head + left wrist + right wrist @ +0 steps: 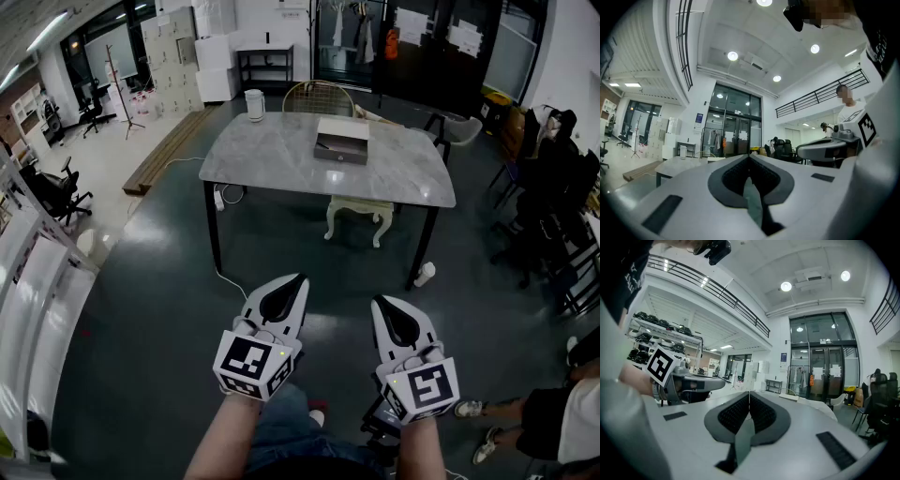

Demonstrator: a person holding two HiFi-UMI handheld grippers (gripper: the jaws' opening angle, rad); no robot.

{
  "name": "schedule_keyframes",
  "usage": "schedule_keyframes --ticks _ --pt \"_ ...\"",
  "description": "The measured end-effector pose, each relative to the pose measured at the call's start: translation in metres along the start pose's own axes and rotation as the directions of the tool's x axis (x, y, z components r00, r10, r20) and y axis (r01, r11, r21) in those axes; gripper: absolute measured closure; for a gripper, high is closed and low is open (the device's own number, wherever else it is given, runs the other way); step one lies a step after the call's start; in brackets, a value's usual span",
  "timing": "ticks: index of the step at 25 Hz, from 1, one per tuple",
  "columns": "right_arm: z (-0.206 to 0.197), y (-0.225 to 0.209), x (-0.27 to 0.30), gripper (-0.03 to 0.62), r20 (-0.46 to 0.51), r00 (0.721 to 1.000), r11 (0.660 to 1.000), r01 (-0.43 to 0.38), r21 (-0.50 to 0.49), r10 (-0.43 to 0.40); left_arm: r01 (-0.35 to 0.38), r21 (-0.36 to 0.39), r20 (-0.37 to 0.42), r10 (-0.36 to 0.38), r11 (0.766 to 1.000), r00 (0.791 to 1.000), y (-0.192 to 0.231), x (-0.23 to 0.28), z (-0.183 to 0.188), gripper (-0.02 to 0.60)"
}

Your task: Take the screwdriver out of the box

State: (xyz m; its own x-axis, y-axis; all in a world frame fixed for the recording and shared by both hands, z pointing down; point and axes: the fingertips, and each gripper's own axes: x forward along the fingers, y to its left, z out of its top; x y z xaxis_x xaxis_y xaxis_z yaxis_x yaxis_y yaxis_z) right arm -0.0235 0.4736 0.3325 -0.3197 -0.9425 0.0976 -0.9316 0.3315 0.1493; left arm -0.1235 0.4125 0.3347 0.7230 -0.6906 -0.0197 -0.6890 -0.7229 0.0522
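Screwdriver: not visible in any view; judging by the task, it lies inside the box, a shallow open carton whose interior cannot be made out from here. On the table, a grey stone-patterned top on dark legs, a white jug stands at the far left corner and the box rests right of centre toward the far edge. A pale stool sits beneath that side. In the foreground, over the dark floor and well apart from the table, the left gripper is held level with its jaws pressed together and nothing between them, as the left gripper view confirms. Just beside it, the right gripper is likewise closed tight and empty, pointing toward the table. Step in hand: the approach, with no contact yet made with the box. The next move probably calls for closing the distance to the table, bringing one gripper over the box, spreading its jaws, and finding the screwdriver's handle before any grasp; the other gripper may be needed to steady the carton.
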Motion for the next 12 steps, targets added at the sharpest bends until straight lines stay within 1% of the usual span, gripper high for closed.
schedule_keyframes --ticks 7,12 --pt "0.001 -0.016 -0.003 0.568 0.008 1.0 1.0 0.015 0.015 -0.015 0.016 0.015 0.007 -0.016 1.0 1.0 -0.009 0.016 0.003 0.569" --pt "-0.001 -0.025 0.008 0.568 0.016 1.0 1.0 0.009 0.016 -0.009 0.022 0.02 0.005 -0.023 1.0 1.0 -0.002 0.03 0.003 0.569"
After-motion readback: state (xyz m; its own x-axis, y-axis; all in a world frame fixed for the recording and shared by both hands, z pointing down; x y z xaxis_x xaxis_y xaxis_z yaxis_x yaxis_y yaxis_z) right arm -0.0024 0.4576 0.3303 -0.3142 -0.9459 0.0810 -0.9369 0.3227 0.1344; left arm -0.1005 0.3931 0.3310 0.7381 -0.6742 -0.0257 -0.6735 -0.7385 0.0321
